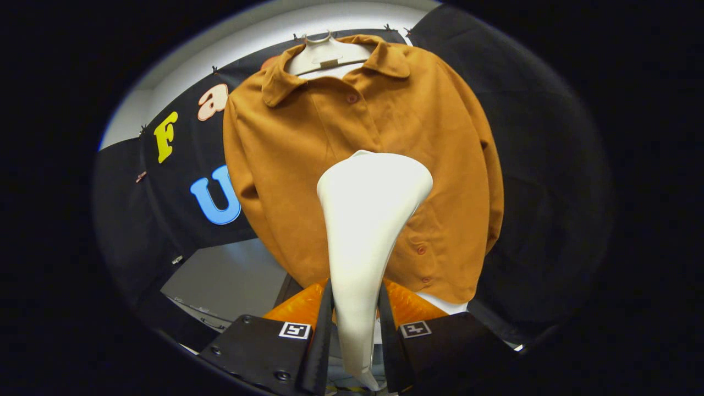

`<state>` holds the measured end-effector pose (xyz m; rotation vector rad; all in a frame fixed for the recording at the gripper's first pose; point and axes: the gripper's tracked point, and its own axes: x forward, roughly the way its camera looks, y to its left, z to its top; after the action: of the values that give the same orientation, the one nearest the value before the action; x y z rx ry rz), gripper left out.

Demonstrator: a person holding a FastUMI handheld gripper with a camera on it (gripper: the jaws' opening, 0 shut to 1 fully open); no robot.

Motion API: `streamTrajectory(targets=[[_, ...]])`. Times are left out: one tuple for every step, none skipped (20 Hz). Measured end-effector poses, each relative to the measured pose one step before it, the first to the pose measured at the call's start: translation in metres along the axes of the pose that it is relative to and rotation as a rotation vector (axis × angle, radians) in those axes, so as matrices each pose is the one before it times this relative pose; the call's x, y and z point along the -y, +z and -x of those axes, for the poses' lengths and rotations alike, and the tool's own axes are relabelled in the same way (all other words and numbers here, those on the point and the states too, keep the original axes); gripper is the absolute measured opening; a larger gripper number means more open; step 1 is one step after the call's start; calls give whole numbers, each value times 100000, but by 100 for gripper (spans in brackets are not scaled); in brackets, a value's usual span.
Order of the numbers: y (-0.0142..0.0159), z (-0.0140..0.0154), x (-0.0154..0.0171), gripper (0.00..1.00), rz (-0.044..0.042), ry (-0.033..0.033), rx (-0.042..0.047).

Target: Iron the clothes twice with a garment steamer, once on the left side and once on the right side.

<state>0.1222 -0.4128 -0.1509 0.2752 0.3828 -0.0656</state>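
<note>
A mustard-brown buttoned shirt hangs on a pale hanger against the booth's black wall. My gripper is shut on the slim handle of a white garment steamer, both fingers pressing its sides. The steamer's wide head points up and away from me, over the middle of the shirt near the button line. I cannot tell whether the head touches the cloth. The steamer hides part of the shirt's lower front.
A grey surface lies below and left of the shirt. Something white shows under the shirt's hem, just right of the fingers. Black cloth surrounds the shirt on both sides.
</note>
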Motion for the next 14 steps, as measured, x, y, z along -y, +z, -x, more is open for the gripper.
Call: streamTrajectory(targets=[[1630,300,647,44,884,-865,3384],[1530,116,655,44,919,-639,2729],[1326,-52,632,44,893,-608,2411],[1336,-199,810,44,955,-735,2076],[1309,-384,681,44,264,-436,2442],[1159,-477,743,44,-511,100,2241],[886,-524,612,44,-628,259,1553],[508,-508,541,44,-815,599,814],[323,-597,578,44,-1009,925,-9],[79,-621,279,44,-1291,1518,-601],[-64,-622,209,44,-1407,1974,-790],[-271,-718,103,44,-1075,1943,-807],[-390,-713,232,44,-649,1165,-1146],[-455,-553,279,44,-874,581,-1152]])
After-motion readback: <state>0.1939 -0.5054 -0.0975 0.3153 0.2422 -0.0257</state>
